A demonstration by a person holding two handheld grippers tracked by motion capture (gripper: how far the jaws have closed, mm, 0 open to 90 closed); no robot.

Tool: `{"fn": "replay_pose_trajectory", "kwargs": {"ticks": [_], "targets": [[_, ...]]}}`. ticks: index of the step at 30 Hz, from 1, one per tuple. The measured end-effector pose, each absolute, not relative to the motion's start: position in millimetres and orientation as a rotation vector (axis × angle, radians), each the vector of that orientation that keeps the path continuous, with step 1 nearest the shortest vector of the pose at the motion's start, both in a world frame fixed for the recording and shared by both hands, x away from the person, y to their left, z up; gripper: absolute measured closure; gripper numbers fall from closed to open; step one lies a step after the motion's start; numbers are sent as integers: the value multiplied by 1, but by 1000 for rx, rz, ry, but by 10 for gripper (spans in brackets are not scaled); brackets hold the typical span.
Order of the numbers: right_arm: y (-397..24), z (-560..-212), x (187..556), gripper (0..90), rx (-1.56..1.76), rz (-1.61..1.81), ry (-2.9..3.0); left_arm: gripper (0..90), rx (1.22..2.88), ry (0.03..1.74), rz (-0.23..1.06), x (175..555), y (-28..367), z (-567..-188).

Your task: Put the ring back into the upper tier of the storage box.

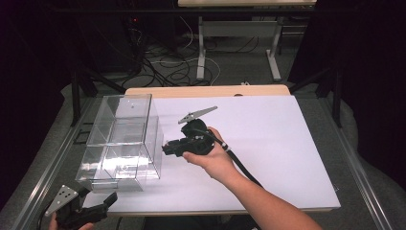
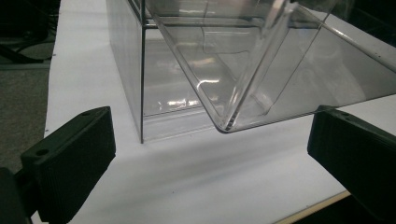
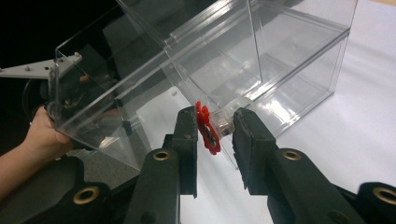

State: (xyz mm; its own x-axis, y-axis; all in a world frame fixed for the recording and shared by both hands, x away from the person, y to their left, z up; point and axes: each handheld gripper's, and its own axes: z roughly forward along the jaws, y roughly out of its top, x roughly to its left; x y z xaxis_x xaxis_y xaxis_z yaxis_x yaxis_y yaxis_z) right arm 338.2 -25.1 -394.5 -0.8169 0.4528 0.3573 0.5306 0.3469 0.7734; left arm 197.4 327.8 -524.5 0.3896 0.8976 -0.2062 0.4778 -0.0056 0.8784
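A clear plastic drawer box (image 1: 125, 125) stands on the left of the white table top (image 1: 268, 143). Its lower drawer (image 1: 115, 184) is pulled out toward the front edge; it appears as a tilted clear tray in the left gripper view (image 2: 261, 70) and the right gripper view (image 3: 107, 93). My right gripper (image 1: 165, 149) is at the box's right side. Its jaws are shut (image 3: 215, 130) on a small red toothed piece (image 3: 205, 128) with a clear stub. My left gripper (image 1: 111, 199) sits at the front left corner, open (image 2: 205, 154), with the drawer's corner just beyond its jaws.
The table's near edge (image 1: 215, 211) runs just behind the left gripper. Metal rails flank the table, and desk legs and cables (image 1: 201, 62) lie on the floor beyond. The person's left hand (image 3: 42, 135) shows through the clear drawer.
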Motion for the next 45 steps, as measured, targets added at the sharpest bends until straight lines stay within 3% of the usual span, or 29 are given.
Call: {"fn": "replay_pose_trajectory", "kwargs": {"ticks": [18, 45], "targets": [[-7, -368, 335, 714, -842, -1522, -2524, 13, 1637, 1238, 520, 197, 328, -524], [35, -364, 330, 713, -735, -1511, -2528, 13, 1631, 1237, 515, 197, 329, -524]]}}
